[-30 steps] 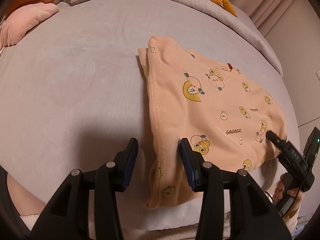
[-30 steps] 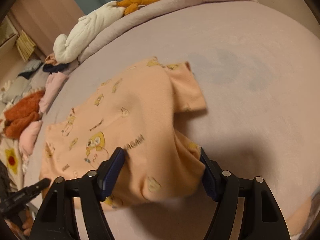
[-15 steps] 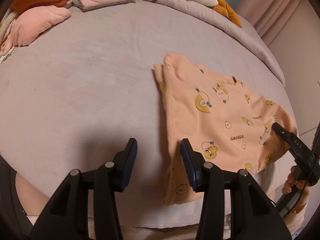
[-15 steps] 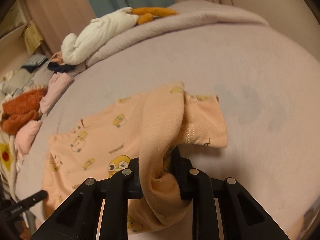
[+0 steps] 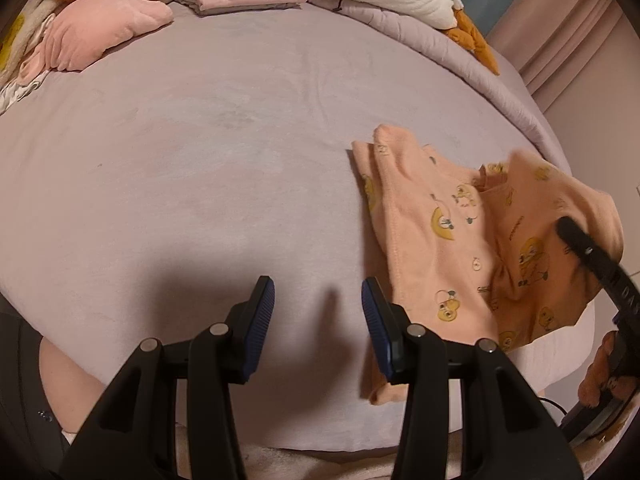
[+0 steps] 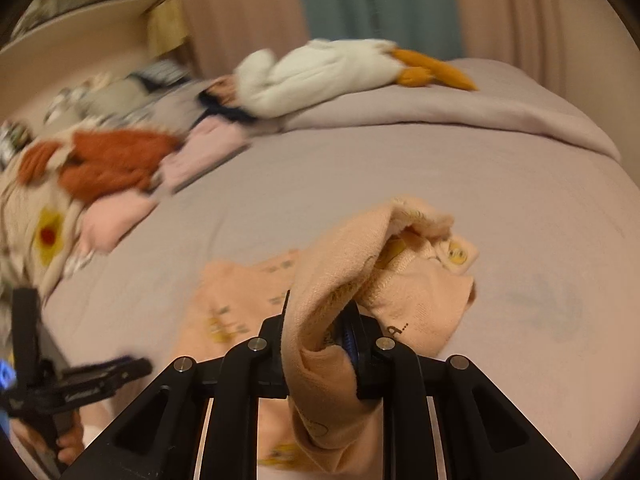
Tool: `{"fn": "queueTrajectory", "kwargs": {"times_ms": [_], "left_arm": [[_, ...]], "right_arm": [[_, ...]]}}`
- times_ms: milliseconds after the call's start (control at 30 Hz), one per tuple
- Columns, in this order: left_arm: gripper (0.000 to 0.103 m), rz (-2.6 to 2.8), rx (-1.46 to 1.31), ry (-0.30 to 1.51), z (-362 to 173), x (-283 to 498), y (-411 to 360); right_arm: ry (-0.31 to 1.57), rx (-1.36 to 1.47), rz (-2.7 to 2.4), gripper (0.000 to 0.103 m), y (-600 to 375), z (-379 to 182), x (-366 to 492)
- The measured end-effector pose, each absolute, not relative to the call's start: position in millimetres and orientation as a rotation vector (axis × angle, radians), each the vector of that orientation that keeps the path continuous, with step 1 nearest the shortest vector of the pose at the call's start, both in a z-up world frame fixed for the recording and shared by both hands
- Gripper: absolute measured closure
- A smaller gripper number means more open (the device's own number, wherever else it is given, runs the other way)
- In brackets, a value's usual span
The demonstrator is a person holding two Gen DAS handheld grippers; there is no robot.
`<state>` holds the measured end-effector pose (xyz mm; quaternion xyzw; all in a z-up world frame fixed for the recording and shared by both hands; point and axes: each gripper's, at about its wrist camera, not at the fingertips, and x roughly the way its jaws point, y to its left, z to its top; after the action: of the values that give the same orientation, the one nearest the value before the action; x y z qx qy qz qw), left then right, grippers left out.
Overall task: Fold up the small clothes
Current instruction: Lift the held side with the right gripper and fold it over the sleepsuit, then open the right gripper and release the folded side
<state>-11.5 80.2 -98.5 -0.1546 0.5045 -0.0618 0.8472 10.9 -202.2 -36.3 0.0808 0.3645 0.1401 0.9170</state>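
Since a second ago our right gripper [image 6: 320, 332] has just closed on the peach shirt [image 5: 448, 248] and lifts its side off the bed [image 5: 224, 168], so next we carry that fold across toward the left edge while our left gripper [image 5: 318, 308] hangs open, holding nothing.

Left gripper [image 5: 318, 312] gapes over bedsheet [image 5: 200, 180], beside peach shirt [image 5: 440, 240].

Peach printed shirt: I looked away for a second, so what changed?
The right tool has just closed on the peach printed shirt's edge and lifted it, folding it over. The left tool stays open and empty above the lilac bedsheet.
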Motion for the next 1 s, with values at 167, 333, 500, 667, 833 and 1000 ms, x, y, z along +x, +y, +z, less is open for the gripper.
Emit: {"fn": "queueTrajectory", "kwargs": {"times_ms": [167, 333, 500, 667, 833, 1000], "left_arm": [[0.058, -0.137, -0.326, 1.062, -99, -14, 83], [0.058, -0.15, -0.311, 1.065, -99, -15, 82], [0.058, -0.155, -0.315, 1.068, -97, -14, 82], [0.058, -0.176, -0.309, 1.054, -89, -14, 78], [0.043, -0.21, -0.301, 0.988, -69, -14, 70], [0.042, -0.317, -0.316, 0.981, -57, -6, 53]], "right_arm": [[0.844, 0.069, 0.371, 0.082, -162, -60, 10], [0.914, 0.025, 0.38, 0.082, -147, -82, 12], [0.943, 0.045, 0.399, 0.081, -151, -91, 12], [0.943, 0.08, 0.406, 0.077, -158, -84, 10], [0.899, 0.127, 0.416, 0.042, -178, -69, 1], [0.872, 0.184, 0.378, 0.039, -207, -58, -7]]}}
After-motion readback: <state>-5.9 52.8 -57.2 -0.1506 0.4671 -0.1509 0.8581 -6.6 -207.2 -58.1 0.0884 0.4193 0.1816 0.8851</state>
